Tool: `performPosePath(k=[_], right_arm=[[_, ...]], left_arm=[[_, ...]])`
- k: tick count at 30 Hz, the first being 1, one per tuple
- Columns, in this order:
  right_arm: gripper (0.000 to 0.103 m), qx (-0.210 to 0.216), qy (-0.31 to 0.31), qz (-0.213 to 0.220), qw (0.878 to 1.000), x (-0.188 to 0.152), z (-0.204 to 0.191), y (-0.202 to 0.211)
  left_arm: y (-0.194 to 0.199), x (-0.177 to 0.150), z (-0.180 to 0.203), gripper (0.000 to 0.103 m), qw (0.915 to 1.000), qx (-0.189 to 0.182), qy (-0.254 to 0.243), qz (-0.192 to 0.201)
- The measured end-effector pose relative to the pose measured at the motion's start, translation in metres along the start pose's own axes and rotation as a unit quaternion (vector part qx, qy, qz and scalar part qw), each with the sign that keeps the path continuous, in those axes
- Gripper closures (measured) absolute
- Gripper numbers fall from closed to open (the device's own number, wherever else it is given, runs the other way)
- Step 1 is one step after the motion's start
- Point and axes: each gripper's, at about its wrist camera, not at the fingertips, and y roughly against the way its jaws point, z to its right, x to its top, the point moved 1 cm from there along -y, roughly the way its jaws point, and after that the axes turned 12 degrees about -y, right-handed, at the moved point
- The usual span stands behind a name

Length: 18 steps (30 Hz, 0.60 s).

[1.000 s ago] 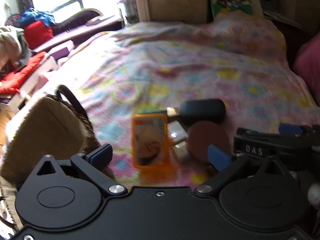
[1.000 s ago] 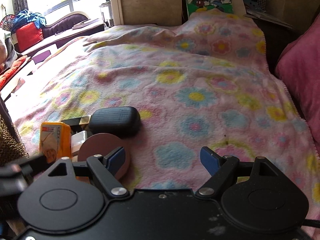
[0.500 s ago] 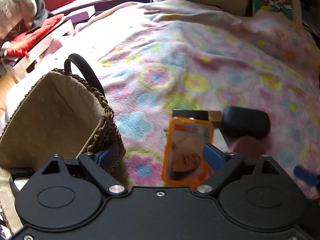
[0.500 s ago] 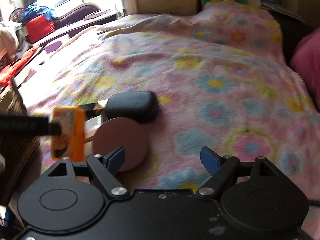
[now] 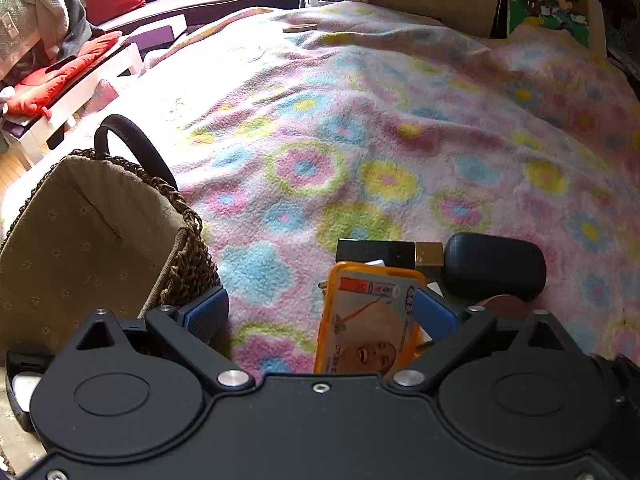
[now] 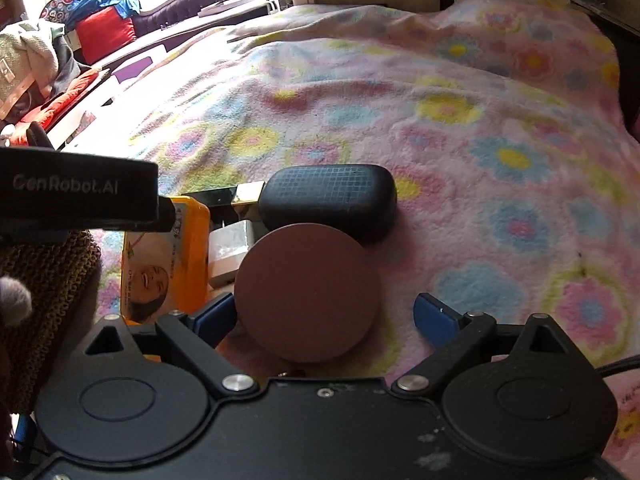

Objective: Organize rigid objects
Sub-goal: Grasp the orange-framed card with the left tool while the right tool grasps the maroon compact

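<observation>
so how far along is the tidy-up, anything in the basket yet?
Nothing shows inside the basket. In hand: left gripper opening around the orange box, right gripper closing around the brown disc; neither pressed. Left: black case and small items beside it.

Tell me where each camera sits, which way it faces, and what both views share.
Left wrist: on the left gripper, looking down its opening jaws at the orange box standing between them, basket at left.
Right wrist: on the right gripper, facing across the floral blanket; its closing jaws flank the brown disc, pads not pressing.
Shared: orange box, disc, black case, basket, blanket. The right view also shows the left gripper's body.
</observation>
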Motion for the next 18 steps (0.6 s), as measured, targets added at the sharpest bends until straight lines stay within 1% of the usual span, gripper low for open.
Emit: performPosePath(k=[1, 2, 4, 7, 9, 10, 12, 14, 16, 18], right_arm=[[0.028, 0.008, 0.003, 0.005, 1.000, 0.000, -0.001, 0.002], [0.028, 0.015, 0.003, 0.006, 1.000, 0.001, 0.000, 0.004], [0.028, -0.001, 0.000, 0.010, 1.000, 0.002, 0.001, 0.006], [0.027, -0.018, -0.015, 0.016, 1.000, 0.004, 0.011, 0.009], [0.027, -0.038, -0.024, 0.023, 0.999, 0.004, 0.020, 0.014], [0.027, -0.050, -0.027, 0.026, 0.998, 0.004, 0.025, 0.016], [0.027, -0.068, -0.031, 0.026, 0.997, 0.004, 0.036, 0.018], [0.027, -0.076, -0.035, 0.024, 0.996, 0.003, 0.044, 0.015], [0.027, -0.080, -0.031, 0.025, 0.996, 0.003, 0.046, 0.010], [0.026, -0.092, -0.014, 0.034, 0.995, 0.002, 0.041, 0.006]], left_arm=[[0.000, 0.000, 0.001, 0.008, 1.0000, -0.001, 0.002, -0.002], [0.001, -0.001, 0.001, 0.007, 1.0000, -0.004, 0.005, -0.003], [0.002, -0.004, 0.004, 0.006, 1.0000, -0.006, 0.003, -0.005], [0.001, -0.008, 0.012, 0.005, 0.9998, 0.003, -0.015, -0.010], [-0.004, -0.010, 0.019, 0.005, 0.9995, 0.003, -0.025, -0.021], [-0.008, -0.011, 0.022, 0.005, 0.9991, 0.009, -0.033, -0.027], [-0.014, -0.014, 0.032, 0.005, 0.9974, 0.030, -0.055, -0.034], [-0.022, -0.016, 0.040, 0.004, 0.9953, 0.046, -0.075, -0.041], [-0.023, -0.016, 0.043, 0.004, 0.9953, 0.051, -0.076, -0.031], [-0.024, -0.016, 0.041, 0.004, 0.9968, 0.039, -0.063, -0.031]])
